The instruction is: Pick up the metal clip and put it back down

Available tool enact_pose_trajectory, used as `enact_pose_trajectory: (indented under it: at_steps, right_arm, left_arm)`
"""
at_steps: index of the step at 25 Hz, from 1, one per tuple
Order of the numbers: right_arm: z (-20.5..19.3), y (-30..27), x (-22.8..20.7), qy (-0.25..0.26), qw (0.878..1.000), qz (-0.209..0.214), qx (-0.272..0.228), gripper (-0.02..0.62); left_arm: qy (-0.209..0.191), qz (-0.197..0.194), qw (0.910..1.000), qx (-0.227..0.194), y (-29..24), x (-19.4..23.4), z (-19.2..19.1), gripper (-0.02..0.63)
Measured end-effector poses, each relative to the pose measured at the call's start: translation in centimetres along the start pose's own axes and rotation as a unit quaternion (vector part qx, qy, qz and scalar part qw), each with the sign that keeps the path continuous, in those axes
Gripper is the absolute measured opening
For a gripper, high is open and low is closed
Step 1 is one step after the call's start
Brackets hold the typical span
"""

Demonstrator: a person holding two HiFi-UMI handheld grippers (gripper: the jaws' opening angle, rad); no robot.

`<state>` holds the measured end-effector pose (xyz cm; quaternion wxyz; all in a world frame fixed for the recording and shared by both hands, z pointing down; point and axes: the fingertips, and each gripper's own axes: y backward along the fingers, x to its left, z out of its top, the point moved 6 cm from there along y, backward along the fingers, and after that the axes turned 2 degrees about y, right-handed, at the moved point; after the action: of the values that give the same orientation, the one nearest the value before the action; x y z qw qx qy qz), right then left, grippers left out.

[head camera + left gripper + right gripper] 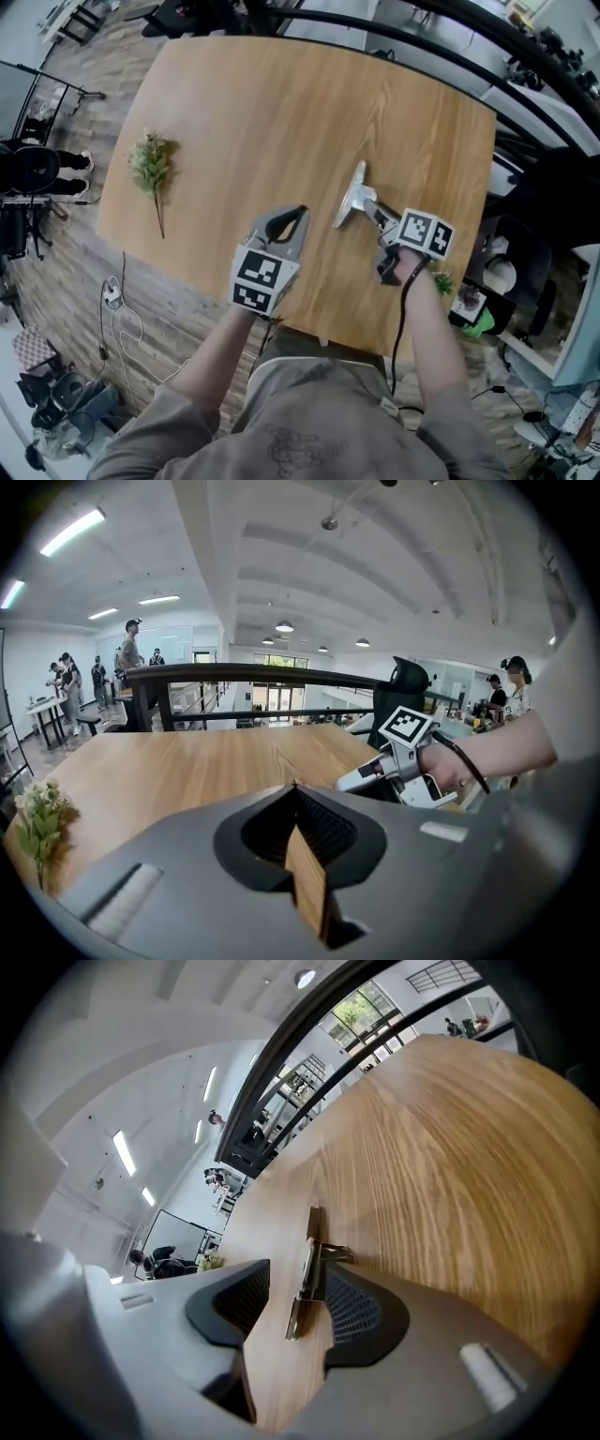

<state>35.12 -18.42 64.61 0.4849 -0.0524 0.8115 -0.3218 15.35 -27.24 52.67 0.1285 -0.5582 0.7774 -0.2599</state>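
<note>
The metal clip [352,195] lies on the wooden table [281,112], right of the middle. My right gripper [366,206] is open around it. In the right gripper view the clip [307,1269] stands edge-on between the jaws. It is close against the right pad [352,1302], with bare table showing between it and the left pad [239,1302]. My left gripper [300,212] hovers a short way left of the clip with its tips together and nothing in it. Its own view shows only a thin wedge of table between the shut jaws [293,786], and the right gripper [394,761] beyond.
A small green flower sprig [153,169] lies near the table's left edge and also shows at the left [37,822] of the left gripper view. The table's near edge runs just behind both grippers. Chairs, cables and shelves stand around the table, and people stand far off.
</note>
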Motion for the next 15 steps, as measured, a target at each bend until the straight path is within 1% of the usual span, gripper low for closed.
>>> enact_pose_trajectory:
  at_steps: [3,6,9,12,15]
  right_arm:
    - [0.1,-1.0,-0.5,-0.010,1.000,0.007,0.002,0.191]
    - [0.1,-1.8,-0.6,-0.005,1.000,-0.006,0.006,0.170]
    - [0.0,-2.3,-0.7,0.000,1.000,-0.017,0.007,0.099]
    - [-0.1,-2.4,-0.7,-0.023,1.000,-0.008,0.001,0.038]
    - [-0.1,-2.3,-0.6,-0.046,0.999,0.006,-0.009,0.023]
  left_arm:
    - [0.000,-0.008,0.9999,0.010,-1.1,0.4,-0.8,0.002]
    - [0.006,-0.013,0.9997,0.019,-1.5,0.9,-1.6,0.002]
    - [0.014,-0.015,0.9994,0.027,-1.6,1.4,-2.3,0.002]
    - [0.017,-0.017,0.9992,0.031,-1.4,1.7,-2.7,0.002]
    - [0.019,-0.015,0.9992,0.031,-1.0,2.0,-2.8,0.002]
